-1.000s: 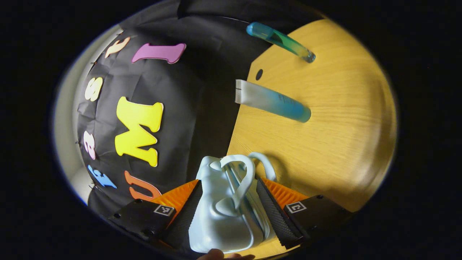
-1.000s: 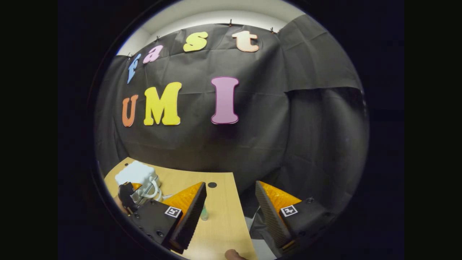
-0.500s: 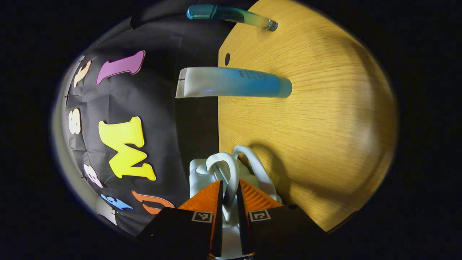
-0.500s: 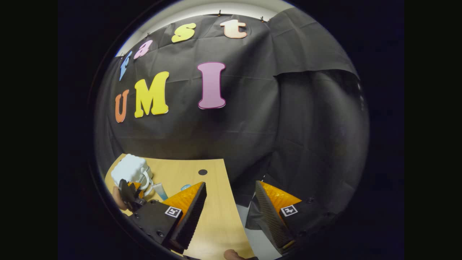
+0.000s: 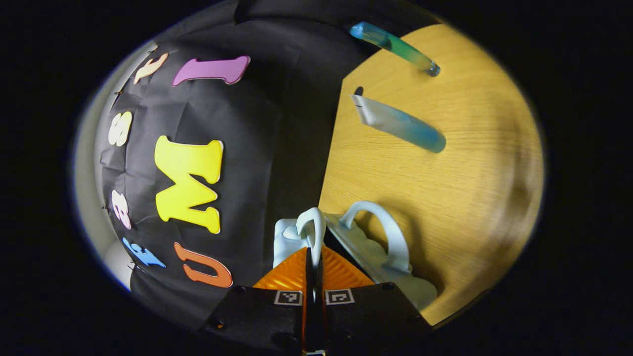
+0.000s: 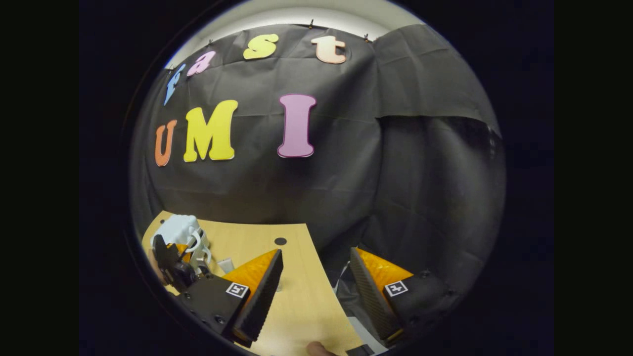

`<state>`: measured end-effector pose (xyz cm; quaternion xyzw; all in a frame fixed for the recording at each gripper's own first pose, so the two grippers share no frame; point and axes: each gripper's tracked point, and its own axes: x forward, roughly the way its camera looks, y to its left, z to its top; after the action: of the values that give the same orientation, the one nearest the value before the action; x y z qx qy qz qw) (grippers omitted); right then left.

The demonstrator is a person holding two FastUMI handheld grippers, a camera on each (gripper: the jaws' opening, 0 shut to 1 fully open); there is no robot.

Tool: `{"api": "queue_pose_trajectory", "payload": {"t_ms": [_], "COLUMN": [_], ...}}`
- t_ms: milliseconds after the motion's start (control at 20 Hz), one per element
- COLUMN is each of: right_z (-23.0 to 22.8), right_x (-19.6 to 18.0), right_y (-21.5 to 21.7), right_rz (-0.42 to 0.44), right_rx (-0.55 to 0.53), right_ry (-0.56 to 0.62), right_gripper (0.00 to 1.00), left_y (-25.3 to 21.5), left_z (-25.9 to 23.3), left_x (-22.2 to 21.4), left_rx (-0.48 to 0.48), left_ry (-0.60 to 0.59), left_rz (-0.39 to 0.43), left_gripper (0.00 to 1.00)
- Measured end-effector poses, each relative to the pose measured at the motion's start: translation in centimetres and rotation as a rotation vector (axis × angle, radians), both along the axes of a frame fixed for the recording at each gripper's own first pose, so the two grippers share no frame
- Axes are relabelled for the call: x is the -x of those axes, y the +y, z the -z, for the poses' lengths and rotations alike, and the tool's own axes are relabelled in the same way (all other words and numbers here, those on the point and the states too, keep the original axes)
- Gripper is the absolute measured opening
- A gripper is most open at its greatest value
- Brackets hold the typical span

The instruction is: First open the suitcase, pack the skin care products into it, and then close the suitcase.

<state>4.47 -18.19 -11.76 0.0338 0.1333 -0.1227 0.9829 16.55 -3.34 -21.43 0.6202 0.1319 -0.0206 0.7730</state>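
Pale-blue suitcase (image 5: 346,242) lies directly ahead of the left hand-held gripper (image 5: 313,262), clamped on one handle (image 5: 311,227); halves parting. Right hand-held gripper (image 6: 311,277), fingers apart, is farther off.

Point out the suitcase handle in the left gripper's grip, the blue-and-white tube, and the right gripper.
suitcase handle (image 5: 316,225), left gripper view, top of its loop.
blue-and-white tube (image 5: 400,124), left gripper view, mid-body.
right gripper (image 6: 316,284), right gripper view, between its fingertips.
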Motion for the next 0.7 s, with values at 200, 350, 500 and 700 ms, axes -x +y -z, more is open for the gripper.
{"api": "queue_pose_trajectory", "payload": {"t_ms": [200, 350, 500, 700], "right_z": [-2.0, -3.2, -4.2, -5.4], "right_x": [-0.2, -0.5, -0.9, -1.2], "right_y": [4.0, 7.3, 10.9, 15.7], "right_rz": [0.006, 0.013, 0.004, -0.011], "right_rx": [0.032, 0.043, 0.05, 0.055], "right_ry": [-0.028, -0.043, -0.05, -0.065], "right_gripper": [0.81, 0.81, 0.81, 0.81], "left_y": [3.1, 6.7, 11.8, 17.5], "left_z": [-5.6, -9.9, -12.9, -14.8], "left_x": [0.7, 1.5, 1.9, 2.2], "left_rx": [0.158, 0.259, 0.343, 0.463], "left_ry": [-0.068, -0.119, -0.167, -0.215], "left_rz": [-0.022, -0.046, -0.086, -0.098], "left_gripper": [0.03, 0.03, 0.03, 0.03]}}
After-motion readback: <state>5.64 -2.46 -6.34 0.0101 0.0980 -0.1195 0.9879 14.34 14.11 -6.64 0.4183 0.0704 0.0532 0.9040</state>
